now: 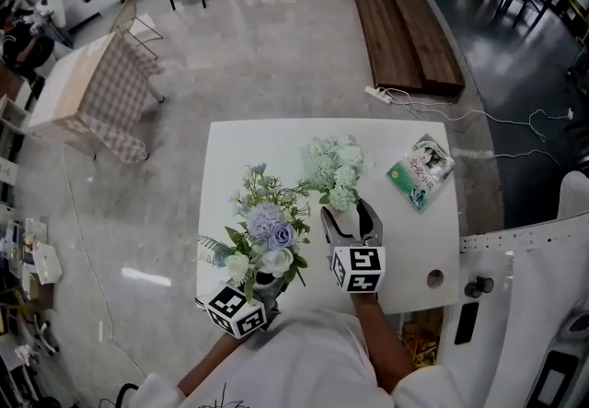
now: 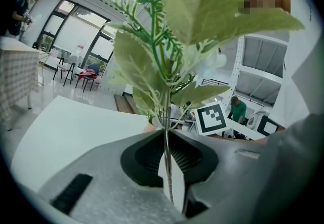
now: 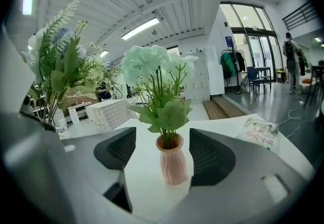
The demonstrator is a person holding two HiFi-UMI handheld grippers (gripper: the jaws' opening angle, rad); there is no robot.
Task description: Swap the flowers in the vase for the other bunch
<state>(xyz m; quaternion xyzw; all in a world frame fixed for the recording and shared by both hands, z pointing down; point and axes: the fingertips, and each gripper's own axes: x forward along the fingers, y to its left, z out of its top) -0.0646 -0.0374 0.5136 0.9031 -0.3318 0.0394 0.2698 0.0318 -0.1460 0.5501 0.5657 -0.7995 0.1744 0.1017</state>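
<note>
A pale green bunch [image 1: 336, 167] stands in a small pink ribbed vase [image 3: 173, 165] on the white table [image 1: 258, 148]. My right gripper [image 1: 348, 215] is open, its jaws either side of the vase and its pads [image 3: 212, 156] clear of it. The other bunch [image 1: 267, 231], blue and white flowers with ferny leaves, is upright at the table's near left. My left gripper [image 1: 262, 291] is shut on its thin stems [image 2: 167, 167], low down near the table's front edge. In the head view the green blooms mostly hide the vase.
A picture book [image 1: 421, 171] lies at the table's far right. A round hole [image 1: 435, 278] is in the near right corner. White equipment [image 1: 534, 305] stands to the right, wooden boards [image 1: 405, 19] and a cable lie on the floor beyond.
</note>
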